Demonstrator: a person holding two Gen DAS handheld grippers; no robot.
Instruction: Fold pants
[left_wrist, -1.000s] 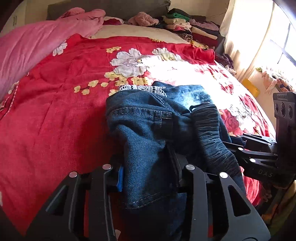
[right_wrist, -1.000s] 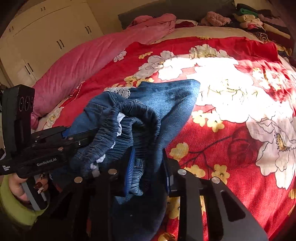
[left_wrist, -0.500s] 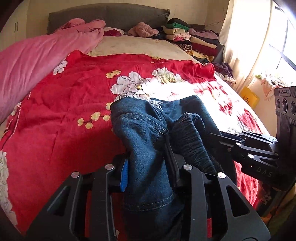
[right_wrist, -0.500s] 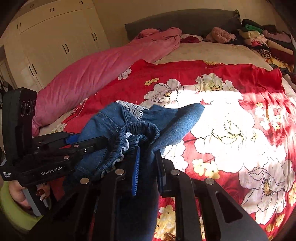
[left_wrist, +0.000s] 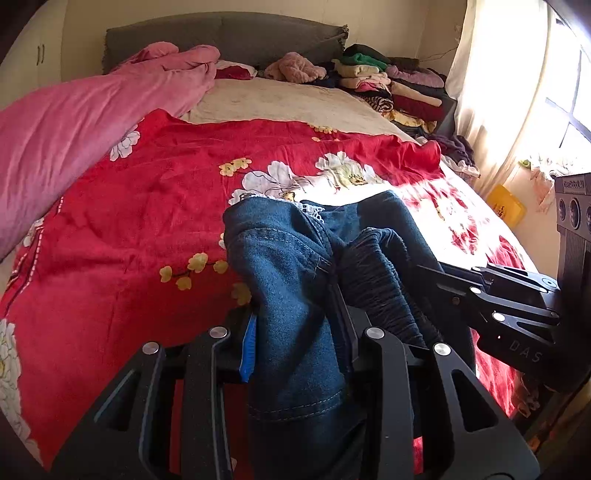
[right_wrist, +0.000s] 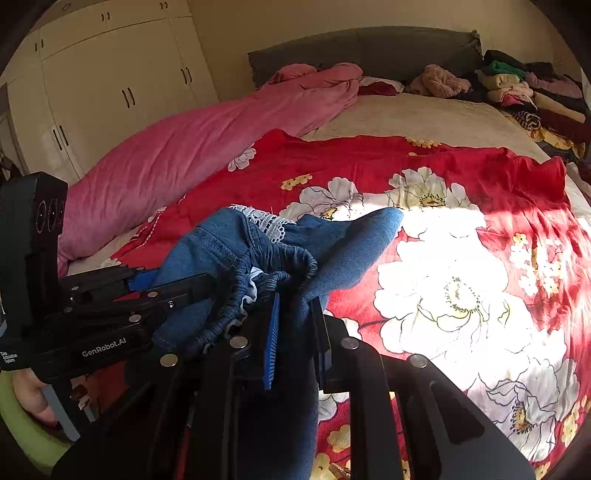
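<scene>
At the far left of the right wrist view stands a cream wardrobe (right_wrist: 110, 96), and beside it a long pink duvet (left_wrist: 74, 122) lies rolled along the left edge of the bed. A person's hand (right_wrist: 31, 395) in a green sleeve grips the handle of the left tool (left_wrist: 295, 332), whose pads are clamped on a thick fold of the blue denim pants (left_wrist: 284, 273), near a stitched seam. The pants hang bunched between the two tools, lifted over the red floral bedspread (left_wrist: 129, 221), with a strip of white lace trim (right_wrist: 266, 218) showing at their far edge and one end of the denim lying out toward the sunlit flowers. Just to the right, the right tool (right_wrist: 295, 325) has been drawing its pads together and now pinches a thin layer of the denim beside the gathered elastic waistband (right_wrist: 280, 266). Farther right, at the head of the bed near the grey headboard (left_wrist: 229, 37), sits a stack of folded clothes (left_wrist: 384, 85), and a pale curtain (left_wrist: 498, 92) glows by the window.
</scene>
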